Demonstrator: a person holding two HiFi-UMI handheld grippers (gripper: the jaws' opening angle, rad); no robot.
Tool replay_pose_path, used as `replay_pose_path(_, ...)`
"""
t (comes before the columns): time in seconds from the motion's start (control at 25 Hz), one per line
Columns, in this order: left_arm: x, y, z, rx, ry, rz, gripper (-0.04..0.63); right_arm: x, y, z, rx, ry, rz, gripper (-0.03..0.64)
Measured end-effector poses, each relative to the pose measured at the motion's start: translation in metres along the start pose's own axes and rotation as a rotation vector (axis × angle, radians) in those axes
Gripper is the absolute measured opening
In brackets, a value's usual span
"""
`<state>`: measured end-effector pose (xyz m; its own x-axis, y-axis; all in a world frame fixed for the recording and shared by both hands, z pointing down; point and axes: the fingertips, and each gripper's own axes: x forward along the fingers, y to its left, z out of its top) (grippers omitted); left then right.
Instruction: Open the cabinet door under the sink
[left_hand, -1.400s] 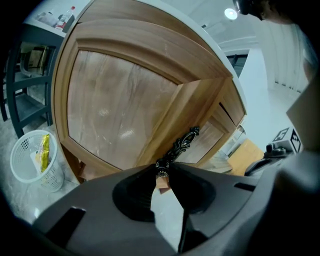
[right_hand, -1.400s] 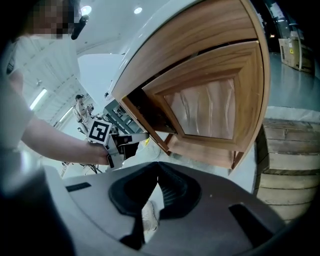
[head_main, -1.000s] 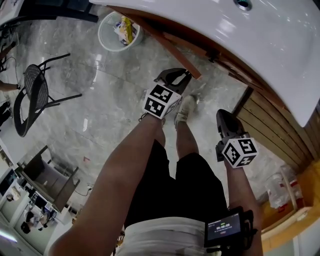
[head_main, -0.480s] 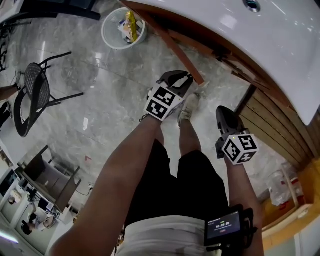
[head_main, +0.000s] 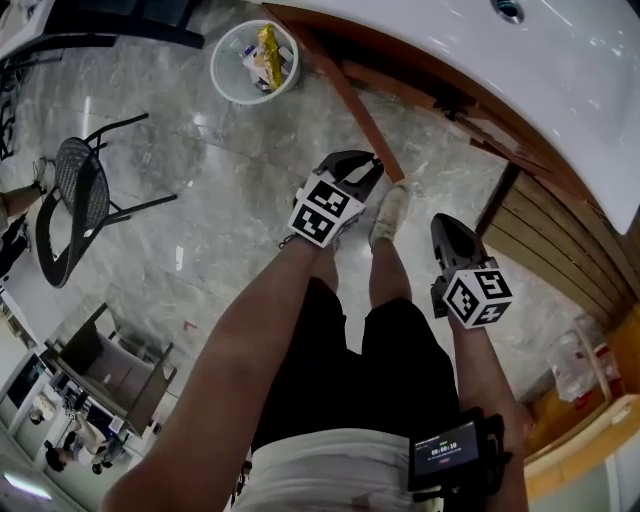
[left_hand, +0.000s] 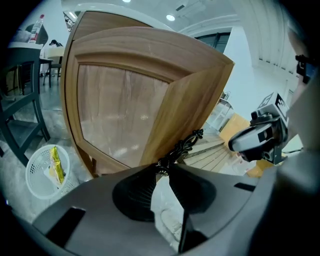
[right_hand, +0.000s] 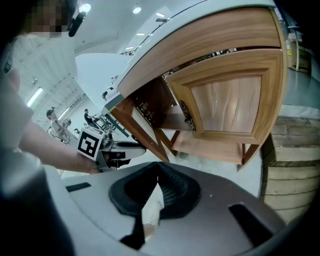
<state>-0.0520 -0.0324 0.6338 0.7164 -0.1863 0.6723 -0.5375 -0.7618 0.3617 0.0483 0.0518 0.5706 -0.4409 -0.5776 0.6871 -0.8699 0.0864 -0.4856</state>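
The wooden cabinet door (head_main: 350, 95) under the white sink (head_main: 560, 70) stands swung open, edge-on in the head view. Its panel (left_hand: 125, 110) fills the left gripper view. My left gripper (head_main: 372, 168) is shut on the lower end of the door's ornate black handle (left_hand: 182, 146), which sticks up from between the jaw tips (left_hand: 162, 167). My right gripper (head_main: 447, 228) hangs to the right in front of the cabinet, shut (right_hand: 156, 167) with nothing in it. The second door (right_hand: 227, 107) beside it is closed.
A white basket (head_main: 255, 62) with a yellow packet stands on the marble floor beyond the door. A black chair (head_main: 75, 195) is at the left. A slatted wooden platform (head_main: 560, 260) lies at the right. The person's legs and shoe (head_main: 390, 215) are below the grippers.
The door has swung a little wider, its free edge coming nearer the person along with my left gripper on the handle. The right gripper stays shut and has barely shifted.
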Motion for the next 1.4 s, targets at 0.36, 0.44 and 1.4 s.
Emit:
replay_pose_path(0.36, -0.028, 0.009, -0.015, 0.001, 0.016, -0.018, 0.083, 0.008, 0.026, 0.002, 0.008, -0.018, -0.016, 0.014)
replay_pose_path(0.44, -0.035, 0.012, -0.019, 0.002, 0.021, -0.021, 0.081, 0.01, 0.03, 0.004, 0.009, -0.026, -0.023, 0.014)
replay_pose_path(1.4, -0.116, 0.083, -0.066, 0.129, 0.114, -0.002, 0.064, 0.033, 0.086, -0.005, -0.013, -0.01, -0.022, 0.014)
